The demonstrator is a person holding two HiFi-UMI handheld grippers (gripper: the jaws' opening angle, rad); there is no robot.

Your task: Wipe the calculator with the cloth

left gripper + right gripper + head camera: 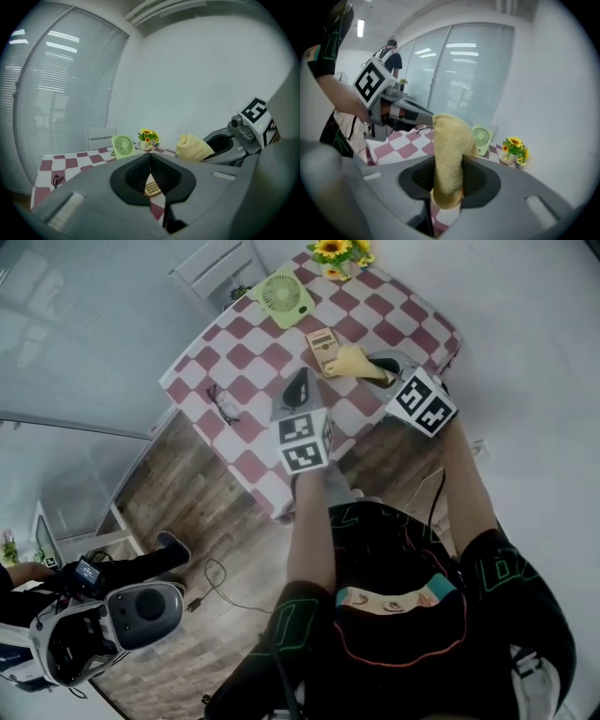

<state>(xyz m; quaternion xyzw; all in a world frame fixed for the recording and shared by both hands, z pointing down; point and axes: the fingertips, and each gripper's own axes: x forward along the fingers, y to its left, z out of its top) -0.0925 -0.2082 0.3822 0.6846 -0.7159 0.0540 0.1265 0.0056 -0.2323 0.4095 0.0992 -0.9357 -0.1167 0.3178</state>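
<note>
Two tongs were up over the checkered counter [246, 356], and only one of them had anything in it. The right tongs [449, 165] were clamped hard on the yellow cloth [450, 136]: in the right gripper view its folded bulk stood up between the jaws and a tail hung down below them. The left tongs [150, 157] were pinched together at the tips with nothing between them; through the small gap under the tips, the left gripper view caught a sliver of the calculator [152, 188] lying on the counter.

From the head view, the calculator lay flat just past the tips of the left tongs and just to the left of the right tongs. The free end of the cloth reached out from the right tongs toward the calculator's near right edge and seemed to touch it, though the picture was too small there to be sure. The two tongs sat side by side, near each other but apart.

Farther out beyond both tongs stood a small green fan [284, 296], and beyond that a pot of sunflowers [339, 251] at the far corner. Well off to the left of the left tongs, a pair of glasses [223, 405] lay on the counter.
</note>
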